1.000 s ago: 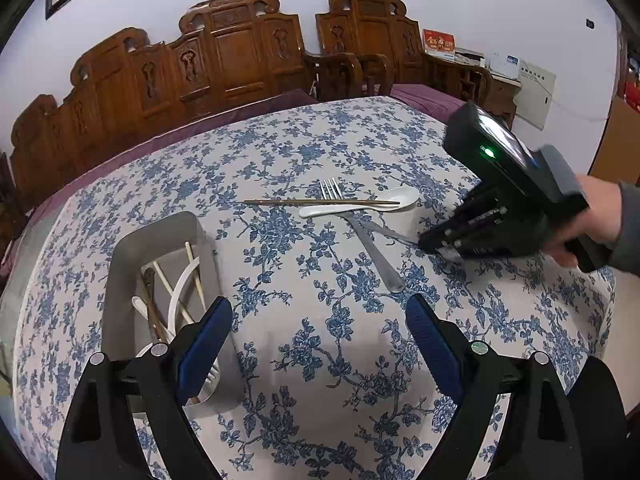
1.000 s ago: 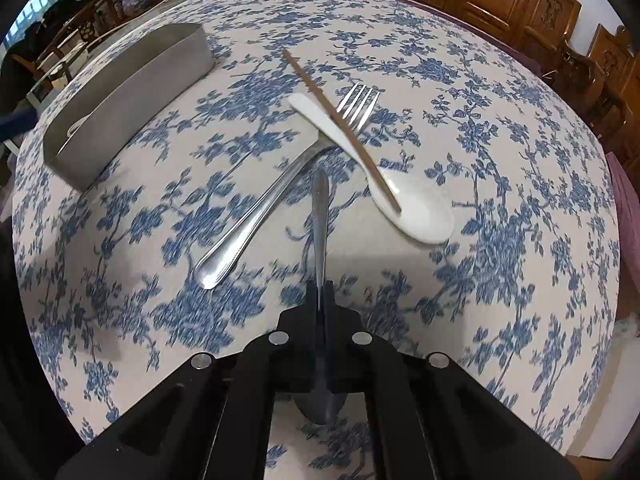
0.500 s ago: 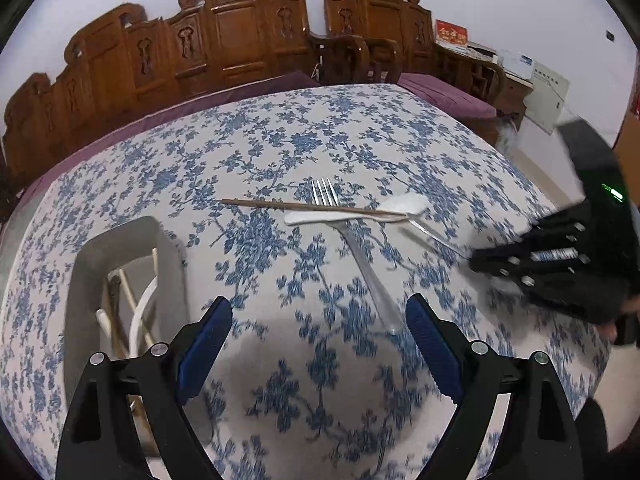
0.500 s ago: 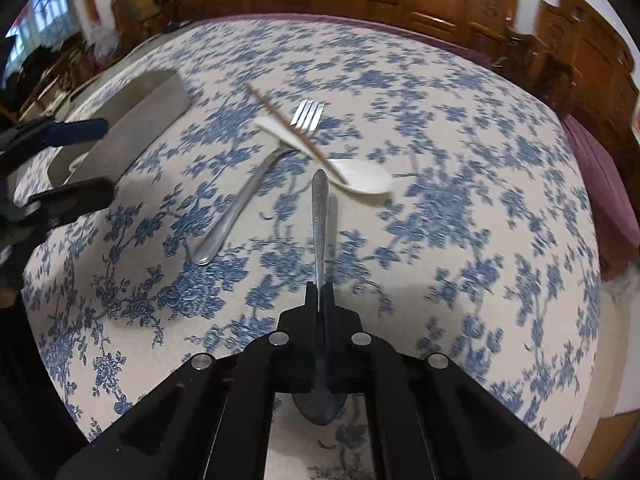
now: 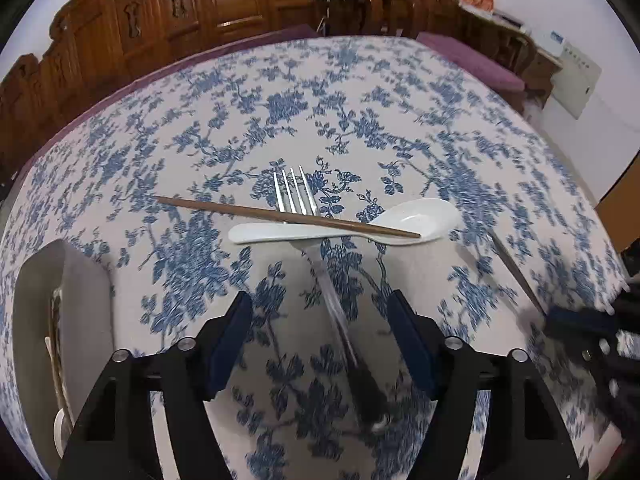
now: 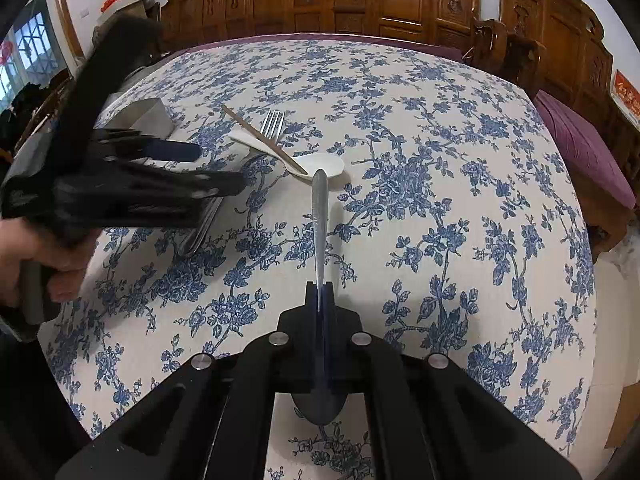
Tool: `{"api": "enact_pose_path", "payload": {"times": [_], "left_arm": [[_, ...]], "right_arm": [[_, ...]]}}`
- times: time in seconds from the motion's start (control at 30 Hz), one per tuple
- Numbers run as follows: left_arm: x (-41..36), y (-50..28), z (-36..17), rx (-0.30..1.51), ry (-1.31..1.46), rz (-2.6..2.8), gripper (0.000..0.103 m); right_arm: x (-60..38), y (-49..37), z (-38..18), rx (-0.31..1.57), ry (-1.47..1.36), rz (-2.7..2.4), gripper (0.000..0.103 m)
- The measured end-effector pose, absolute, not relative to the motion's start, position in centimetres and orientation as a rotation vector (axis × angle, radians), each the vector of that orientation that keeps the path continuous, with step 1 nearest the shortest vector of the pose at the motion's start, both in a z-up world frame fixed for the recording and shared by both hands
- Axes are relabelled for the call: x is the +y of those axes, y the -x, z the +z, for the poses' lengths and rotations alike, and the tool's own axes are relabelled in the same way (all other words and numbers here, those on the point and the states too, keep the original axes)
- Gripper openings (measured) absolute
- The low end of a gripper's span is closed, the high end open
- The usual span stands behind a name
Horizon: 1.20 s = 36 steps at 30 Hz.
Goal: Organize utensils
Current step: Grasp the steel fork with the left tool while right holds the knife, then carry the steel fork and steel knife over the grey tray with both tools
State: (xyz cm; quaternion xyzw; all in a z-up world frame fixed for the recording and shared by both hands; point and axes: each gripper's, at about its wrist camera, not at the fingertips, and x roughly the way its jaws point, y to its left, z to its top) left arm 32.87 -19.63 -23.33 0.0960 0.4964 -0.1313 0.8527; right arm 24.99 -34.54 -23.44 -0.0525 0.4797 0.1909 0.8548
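A: Fork (image 5: 316,240) position relative to the left gripper (image 5: 320,336)?

B: The smooth metal handle is seen running between the two blue-padded fingers (image 5: 228,340), which are closing but are not yet pressed on it. The four tines are pointed toward the far edge of the tabletop (image 5: 360,80), near its middle.

A: What is laid across the fork?

B: A glossy white ceramic spoon (image 5: 360,228) is laid over the fork's neck, bowl toward the right edge. A thin brown wooden chopstick (image 5: 280,216) is rested on top of both, slanted, its thicker end over the spoon's bowl.

A: And the right gripper (image 6: 320,292)?

B: Its jaws are pressed together on a dull grey metal spoon (image 6: 320,208), pinched edge-on near the bowl. The bowl is seen behind the pads, and the narrow handle is pointed forward, its tip just short of the white spoon in that view. It is held above the cloth near the right edge.

A: Surface and container?

B: The round top is covered with a cream cloth printed with blue flowers. A rounded, matte steel holder (image 5: 84,280) is stood near the left edge, with pale utensils partly seen inside.
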Motion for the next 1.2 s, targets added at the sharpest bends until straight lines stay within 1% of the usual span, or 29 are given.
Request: {"api": "enact_pose_path", "payload": {"times": [0.07, 0.1, 0.2, 0.37, 0.4, 0.43, 0.47, 0.5, 0.67, 0.93, 1.2], "left_arm": [[-20.1, -33.6, -23.9, 1.070, -0.221, -0.252, 0.060], [-20.3, -33.9, -24.1, 1.083, -0.235, -0.232, 0.056], [-20.3, -34.6, -24.2, 1.091, -0.242, -0.201, 0.054], [-19.9, -35.0, -24.1, 1.107, -0.225, -0.201, 0.038], [-19.8, -35.1, -24.1, 1.115, -0.213, -0.210, 0.029], [-19.8, -35.2, -24.1, 1.125, -0.199, -0.225, 0.015], [-19.9, -35.2, -24.1, 1.137, -0.196, -0.226, 0.010], [-19.9, -35.3, -24.1, 1.143, -0.209, -0.215, 0.007], [-19.8, -34.8, -24.0, 1.181, -0.268, -0.234, 0.006], [-17.4, -32.9, -21.8, 1.205, -0.338, -0.247, 0.006], [-16.2, -31.1, -16.6, 1.127, -0.335, -0.282, 0.006]], "right_arm": [[-34.7, -24.9, -23.5, 1.006, 0.104, 0.403, 0.004], [-34.7, -24.9, -23.5, 1.006, 0.101, 0.405, 0.004], [-34.8, -24.8, -23.6, 1.004, 0.098, 0.410, 0.004], [-34.8, -24.6, -23.8, 1.005, 0.094, 0.419, 0.004], [-34.7, -24.6, -23.9, 1.006, 0.093, 0.420, 0.004], [-34.7, -24.6, -24.0, 1.007, 0.092, 0.421, 0.004], [-34.6, -24.6, -24.1, 1.010, 0.090, 0.422, 0.004], [-34.6, -24.6, -24.2, 1.011, 0.087, 0.422, 0.004], [-34.1, -24.3, -24.5, 1.016, 0.086, 0.428, 0.004], [-33.1, -24.1, -23.7, 1.009, 0.080, 0.432, 0.004], [-31.6, -23.8, -22.4, 0.993, 0.085, 0.437, 0.004]]}}
